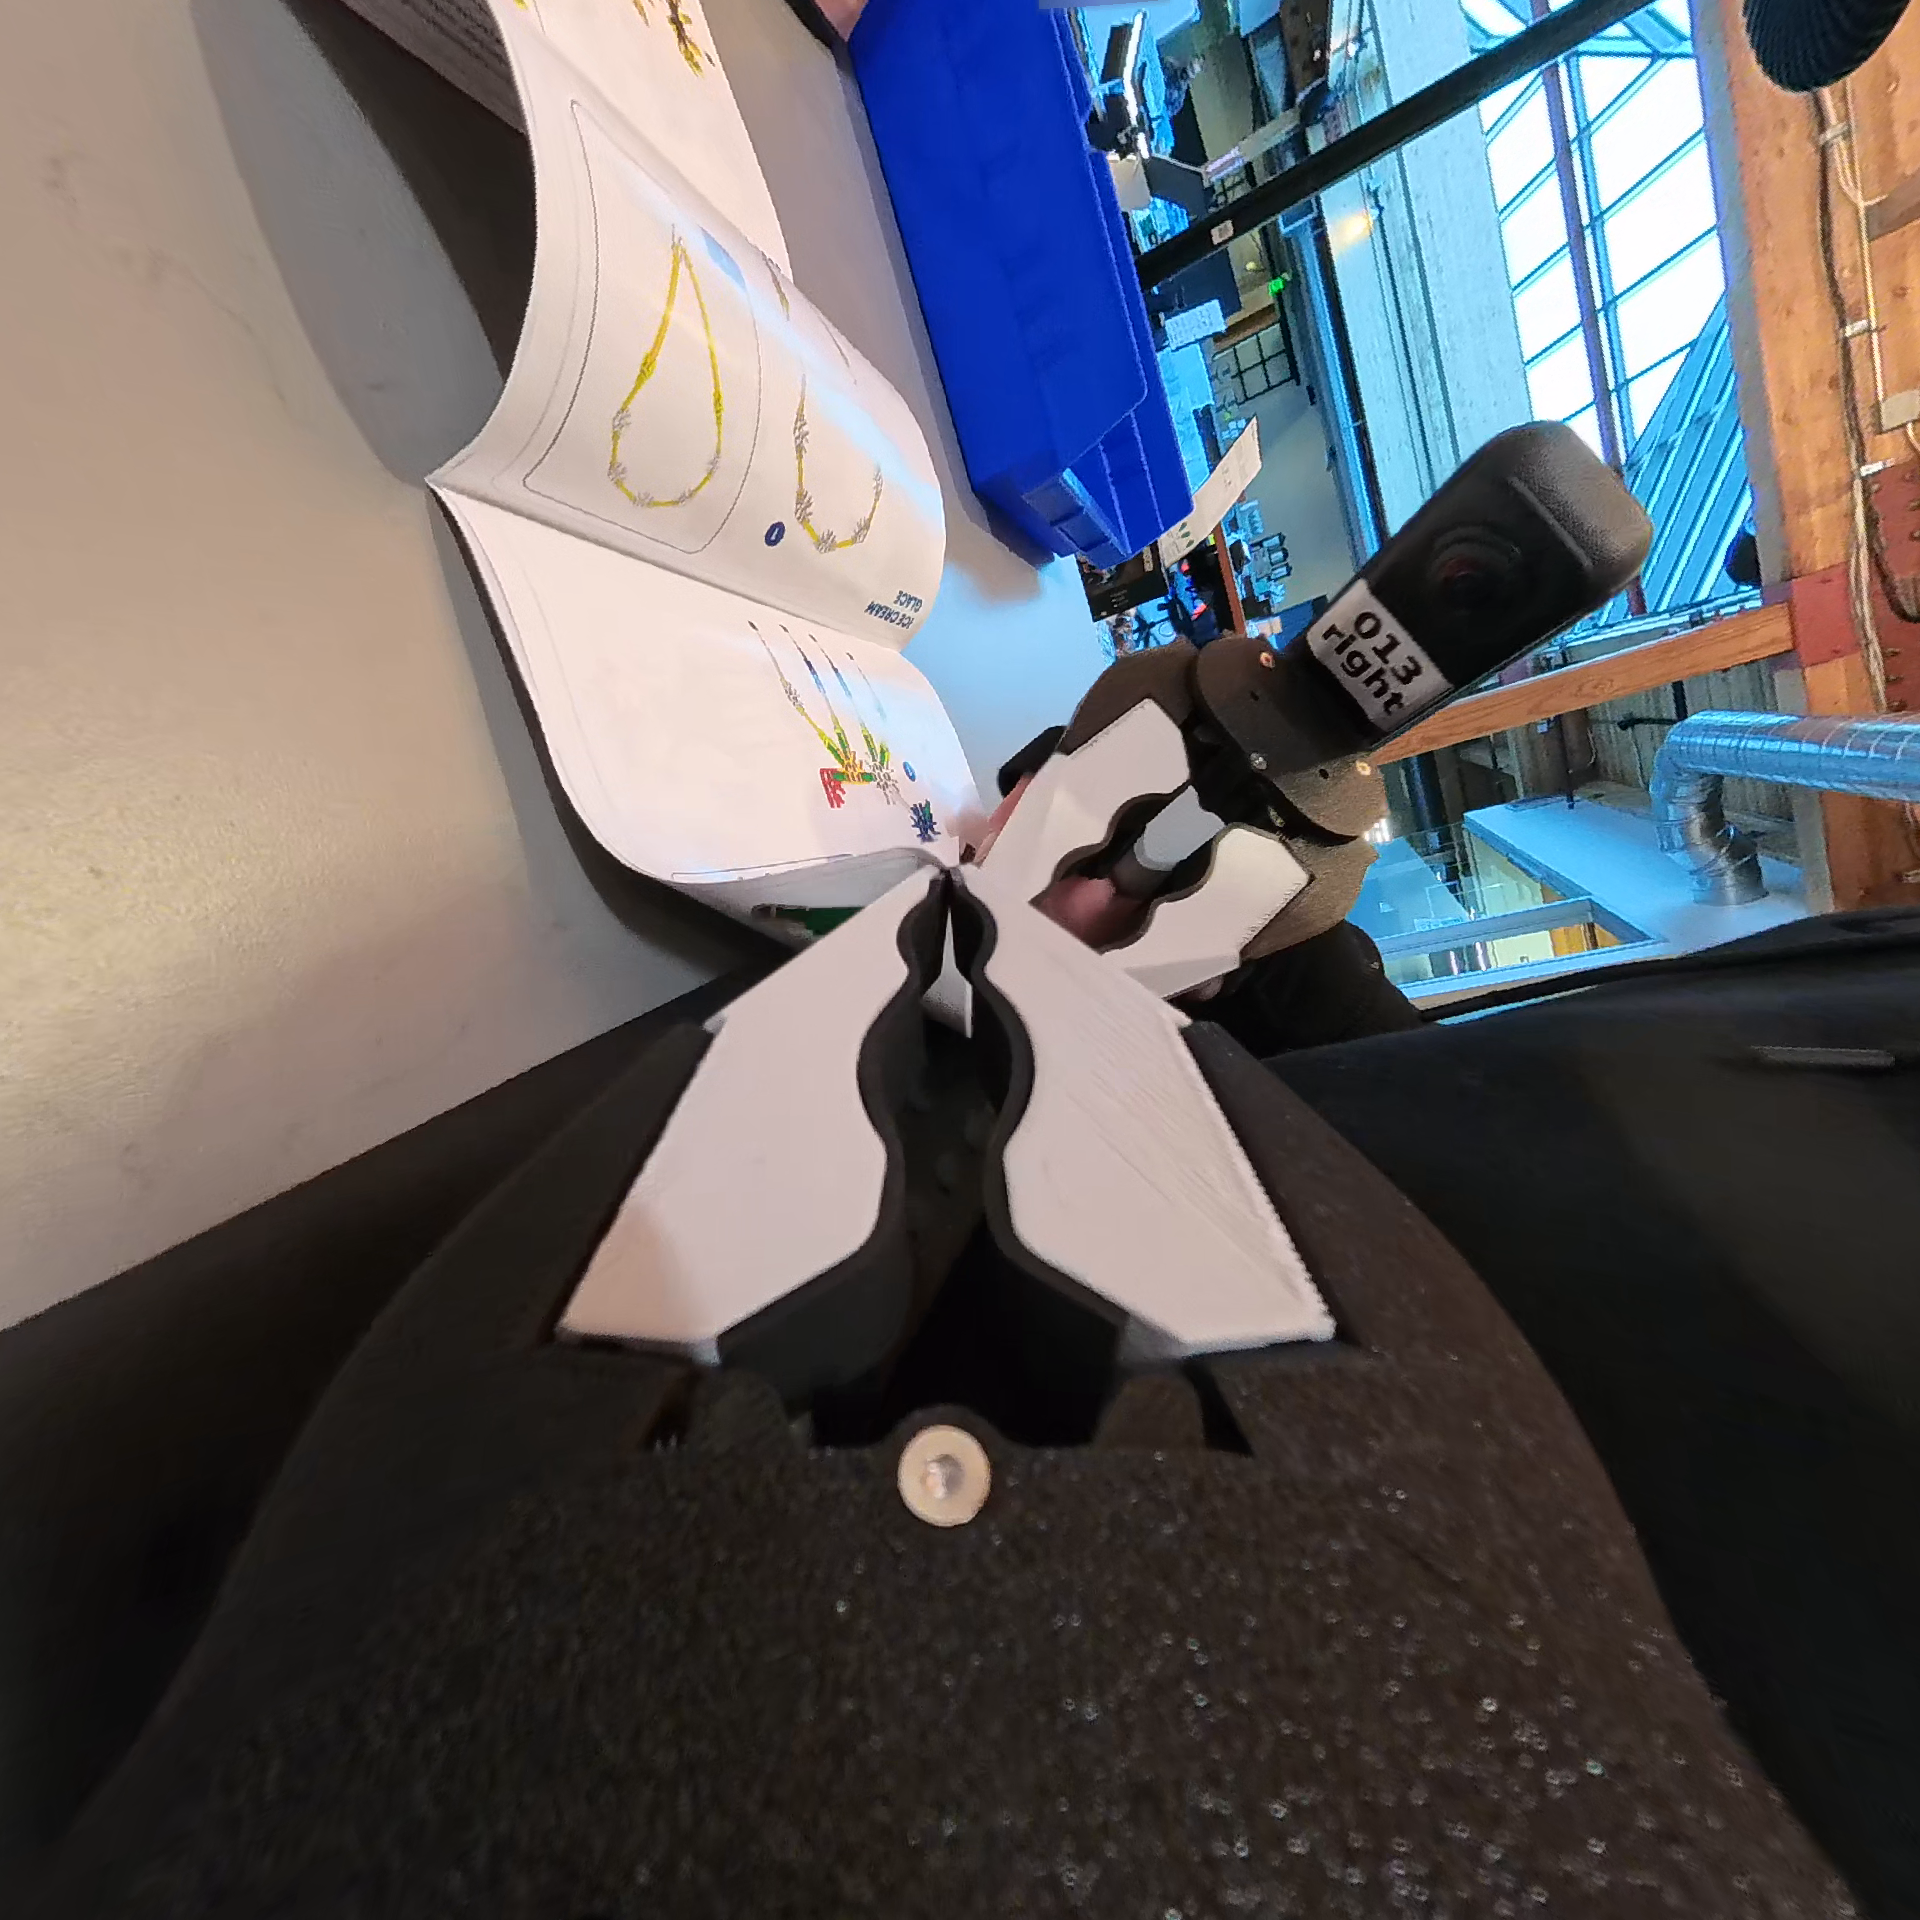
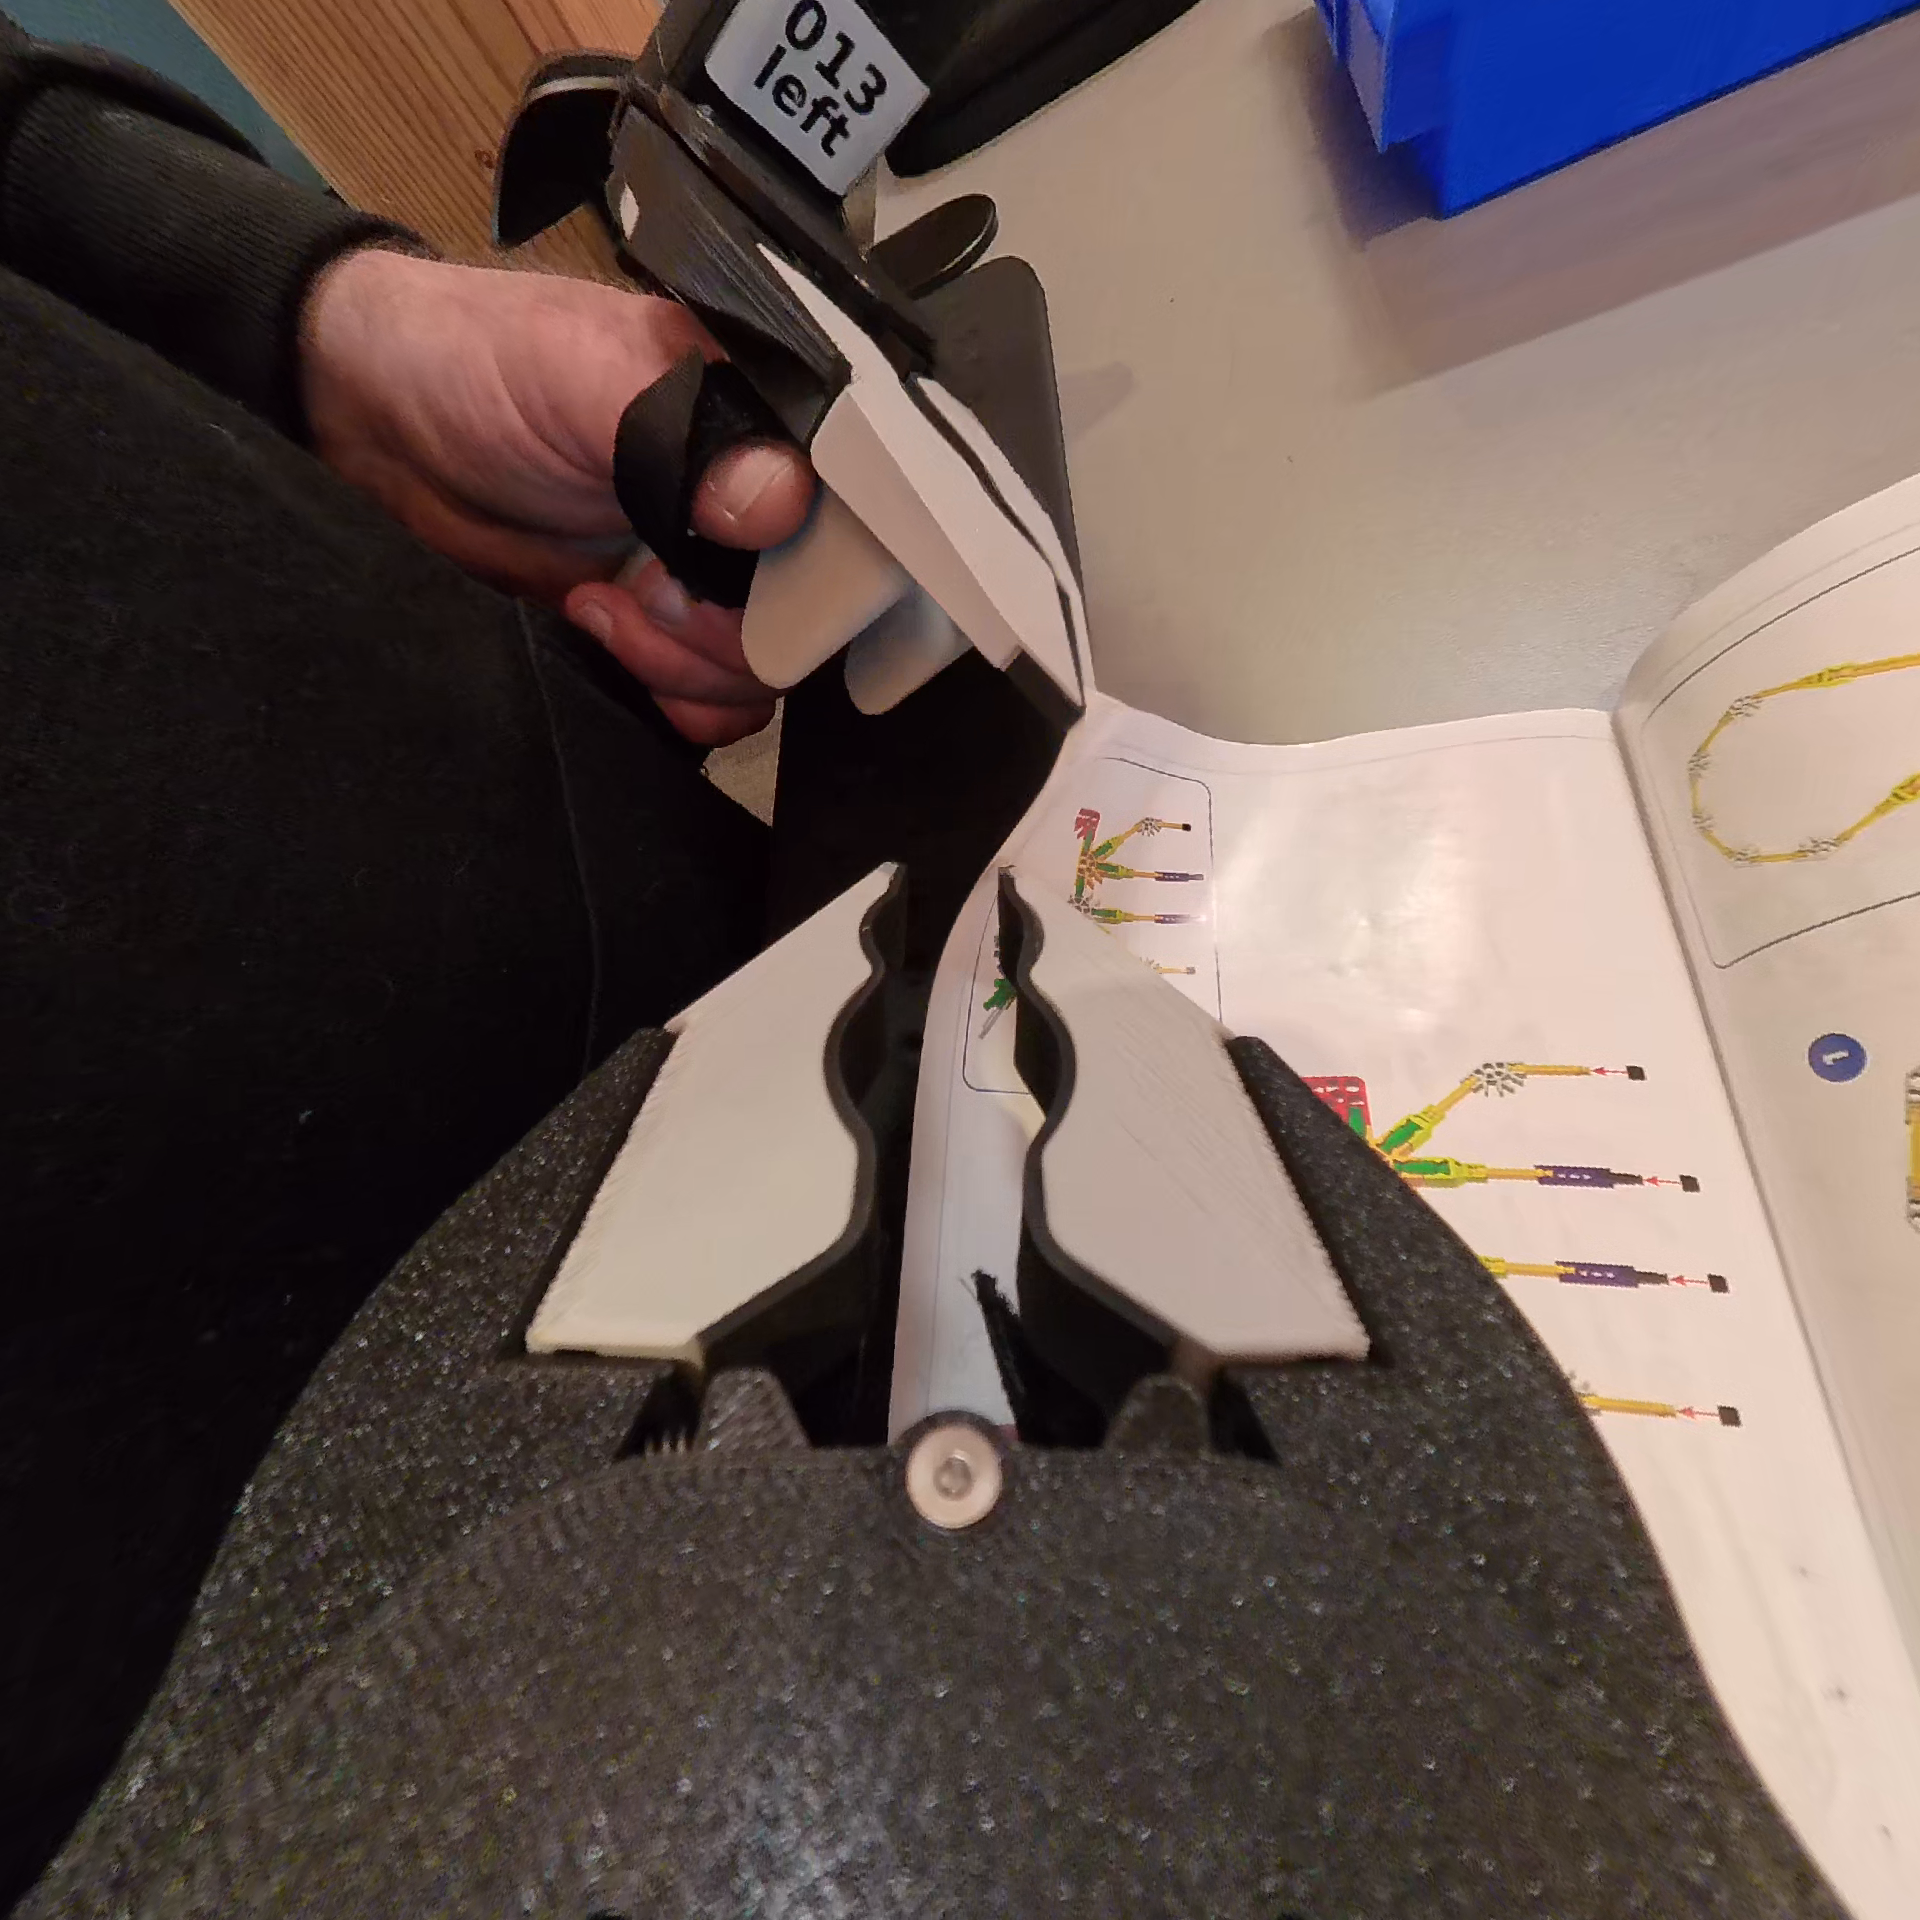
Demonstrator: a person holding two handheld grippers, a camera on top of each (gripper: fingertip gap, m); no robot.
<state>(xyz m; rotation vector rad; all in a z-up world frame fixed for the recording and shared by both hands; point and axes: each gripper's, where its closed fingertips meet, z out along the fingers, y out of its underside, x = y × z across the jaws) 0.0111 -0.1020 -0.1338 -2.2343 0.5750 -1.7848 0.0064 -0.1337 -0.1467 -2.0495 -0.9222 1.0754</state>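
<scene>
An open instruction booklet with coloured building diagrams lies on a pale table; it also shows in the left wrist view. My left gripper is shut on the corner of one page and holds it up off the booklet; it also shows in the right wrist view. My right gripper is open, with the lifted page's edge running between its fingers and a gap left on one side. It sits close beside the left gripper.
A blue plastic bin stands on the table beyond the booklet, also in the left wrist view. A person's hand grips the left gripper's handle. Dark clothing fills the near side by the table edge. Only a small space, under 4 cm, lies between the two pairs of fingers.
</scene>
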